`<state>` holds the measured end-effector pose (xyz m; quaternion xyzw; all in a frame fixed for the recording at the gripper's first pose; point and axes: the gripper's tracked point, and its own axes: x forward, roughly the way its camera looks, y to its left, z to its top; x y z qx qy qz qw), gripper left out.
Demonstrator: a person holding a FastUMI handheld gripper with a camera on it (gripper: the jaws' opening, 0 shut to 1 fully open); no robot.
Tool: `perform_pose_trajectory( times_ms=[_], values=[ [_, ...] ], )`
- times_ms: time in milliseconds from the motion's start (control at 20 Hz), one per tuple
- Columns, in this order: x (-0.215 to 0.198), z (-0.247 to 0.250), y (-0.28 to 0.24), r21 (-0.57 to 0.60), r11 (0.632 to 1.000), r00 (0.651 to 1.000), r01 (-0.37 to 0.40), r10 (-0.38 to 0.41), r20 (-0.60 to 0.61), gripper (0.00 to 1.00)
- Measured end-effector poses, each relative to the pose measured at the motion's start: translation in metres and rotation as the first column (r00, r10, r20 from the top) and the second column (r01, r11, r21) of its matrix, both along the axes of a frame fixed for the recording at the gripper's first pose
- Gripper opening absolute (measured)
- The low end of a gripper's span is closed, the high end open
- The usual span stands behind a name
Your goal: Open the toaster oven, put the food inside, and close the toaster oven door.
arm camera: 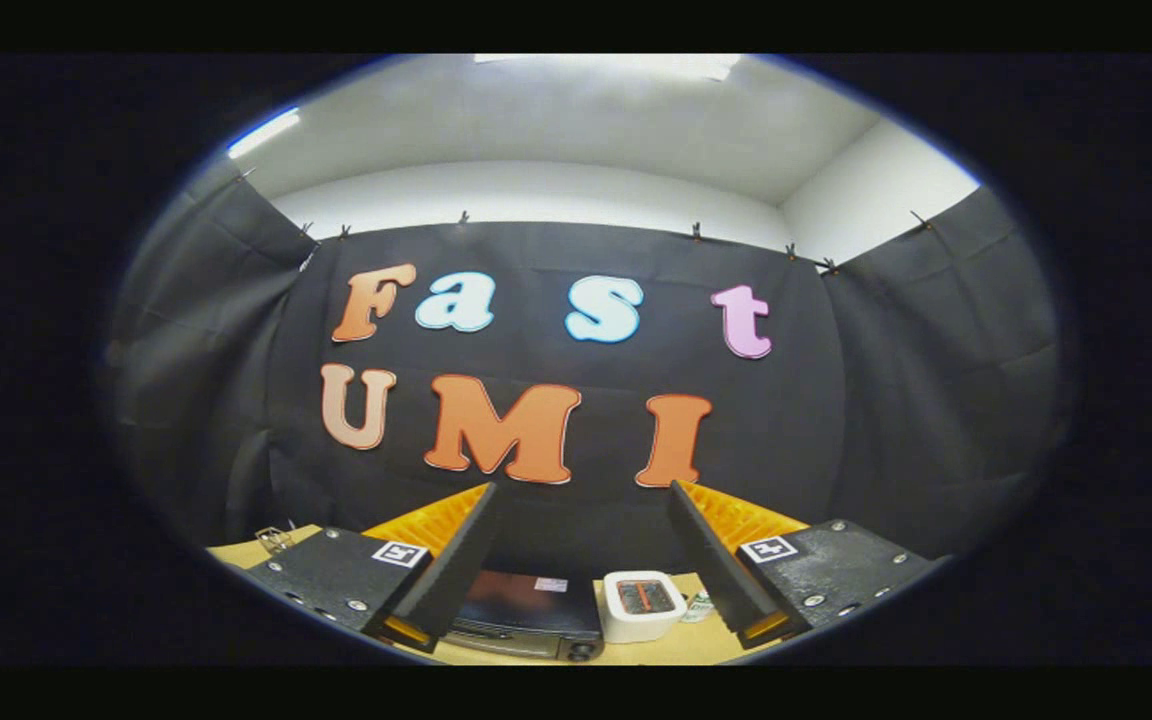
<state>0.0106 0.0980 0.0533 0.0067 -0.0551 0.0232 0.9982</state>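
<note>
My gripper (582, 490) is held high above the table, open, with nothing between its fingers. Far below, seen between the fingers, the dark toaster oven (524, 612) sits on the wooden table (666, 650); I see its top and a knob at its front corner, and I cannot tell how its door stands. Just to the oven's right stands a white square container (643, 603) with reddish-orange food in it.
A small greenish object (699, 604) lies right of the white container, partly hidden by a finger. A metal clip-like item (274, 540) rests on the table's far left corner. Black cloth walls close the booth on three sides.
</note>
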Motion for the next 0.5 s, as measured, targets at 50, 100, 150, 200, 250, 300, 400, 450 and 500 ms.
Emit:
perform_pose_trajectory(
  times_ms=[50,100,150,200,250,300,400,450,500],
  values=[
    [-0.002,0.001,-0.001,-0.005,1.0,1.0,-0.007,0.007,0.004,0.98],
    [-0.004,0.004,0.001,-0.005,1.0,1.0,-0.012,0.012,0.009,0.98],
    [-0.006,0.006,0.001,-0.003,1.0,1.0,-0.02,0.02,0.018,0.98],
    [-0.008,0.007,0.001,-0.001,1.0,0.999,-0.027,0.027,0.025,0.98],
    [-0.01,0.008,0.0,-0.001,0.999,0.999,-0.034,0.034,0.034,0.98],
    [-0.011,0.01,0.0,-0.002,0.999,0.998,-0.039,0.039,0.045,0.98],
    [-0.014,0.012,-0.002,-0.004,0.999,0.997,-0.042,0.042,0.061,0.98],
    [-0.015,0.013,-0.003,-0.004,0.999,0.997,-0.04,0.04,0.068,0.98],
    [-0.017,0.013,-0.005,-0.002,0.999,0.997,-0.038,0.038,0.069,0.98]
  ],
)
